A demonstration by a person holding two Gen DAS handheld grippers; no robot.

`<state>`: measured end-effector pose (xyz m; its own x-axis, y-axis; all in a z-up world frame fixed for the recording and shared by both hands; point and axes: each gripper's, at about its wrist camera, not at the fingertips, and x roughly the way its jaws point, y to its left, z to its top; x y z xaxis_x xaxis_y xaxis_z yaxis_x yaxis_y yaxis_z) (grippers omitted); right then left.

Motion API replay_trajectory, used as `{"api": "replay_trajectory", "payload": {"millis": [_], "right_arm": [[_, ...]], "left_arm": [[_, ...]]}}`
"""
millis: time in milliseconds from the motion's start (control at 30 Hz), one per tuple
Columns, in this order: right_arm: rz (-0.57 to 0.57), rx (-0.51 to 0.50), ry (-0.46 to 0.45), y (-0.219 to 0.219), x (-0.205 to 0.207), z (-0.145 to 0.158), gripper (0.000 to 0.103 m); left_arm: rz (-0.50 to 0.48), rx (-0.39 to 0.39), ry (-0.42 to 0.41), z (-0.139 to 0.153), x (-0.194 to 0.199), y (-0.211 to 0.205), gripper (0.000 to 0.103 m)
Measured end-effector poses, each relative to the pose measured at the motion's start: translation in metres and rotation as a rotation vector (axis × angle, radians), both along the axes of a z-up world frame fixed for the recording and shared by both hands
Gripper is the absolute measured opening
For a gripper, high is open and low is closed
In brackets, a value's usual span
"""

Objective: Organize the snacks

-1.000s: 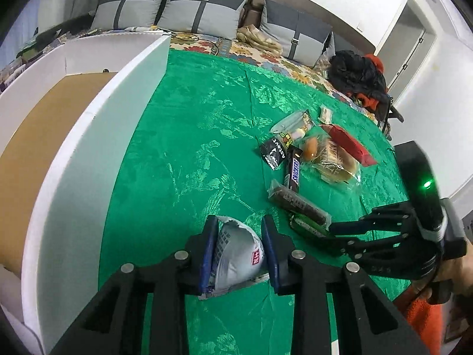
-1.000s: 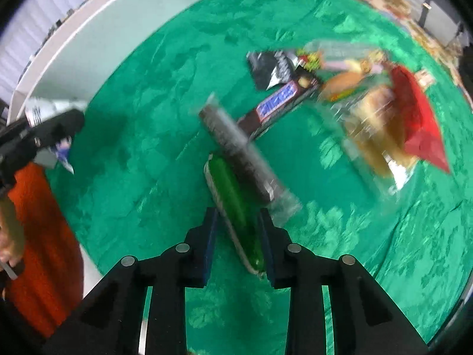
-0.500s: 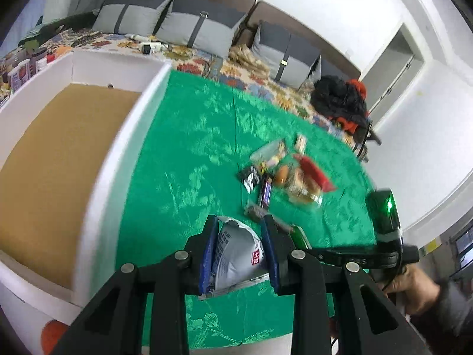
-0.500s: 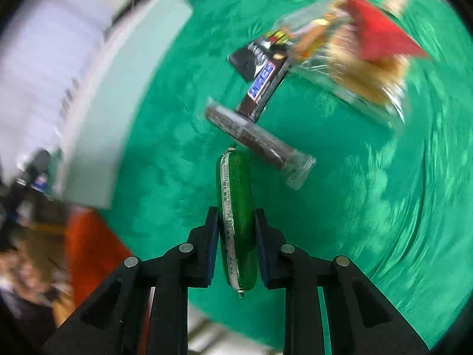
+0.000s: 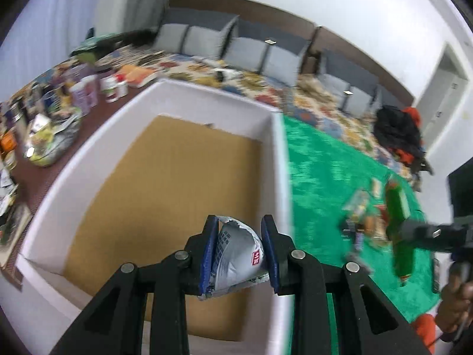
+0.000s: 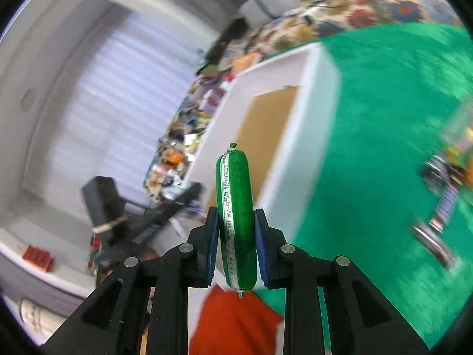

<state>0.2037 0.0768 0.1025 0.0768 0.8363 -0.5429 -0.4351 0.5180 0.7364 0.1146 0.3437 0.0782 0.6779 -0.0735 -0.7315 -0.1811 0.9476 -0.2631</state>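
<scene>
Two grippers carry snacks: left gripper (image 5: 239, 250) pinches a silver packet (image 5: 236, 259) over the white box (image 5: 278, 177); right gripper (image 6: 236, 247) clamps a green sausage (image 6: 236, 207), probably end-heavy, so it may pivot loose.

Open white box (image 5: 278, 159), bare floor

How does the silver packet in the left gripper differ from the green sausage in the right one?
The silver packet is a crumpled, puffy foil pouch; the green sausage is a smooth, slim tube. The packet is grey with a red label; the sausage is plain green with a printed seam. Both are clamped between blue pads, lifted off the green cloth.
</scene>
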Motion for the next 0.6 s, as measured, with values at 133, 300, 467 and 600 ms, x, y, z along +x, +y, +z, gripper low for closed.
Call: {"api": "replay_trajectory", "payload": {"millis": [133, 300, 467, 600], "right_arm": [[0.052, -0.02, -0.005, 0.071, 0.001, -0.014, 0.024], [0.026, -0.159, -0.059, 0.101, -0.008, -0.037, 0.056], [-0.047, -0.209, -0.106, 0.058, -0.009, -0.049, 0.059], [-0.14, -0.288, -0.243, -0.002, -0.017, -0.06, 0.067]], "left_arm": [[0.05, 0.045, 0.061, -0.023, 0.0, 0.029, 0.03], [0.162, 0.149, 0.175, -0.058, -0.002, 0.049, 0.095], [0.191, 0.147, 0.138, -0.062, -0.016, 0.045, 0.097], [0.151, 0.133, 0.056, -0.041, -0.025, 0.013, 0.097]]}}
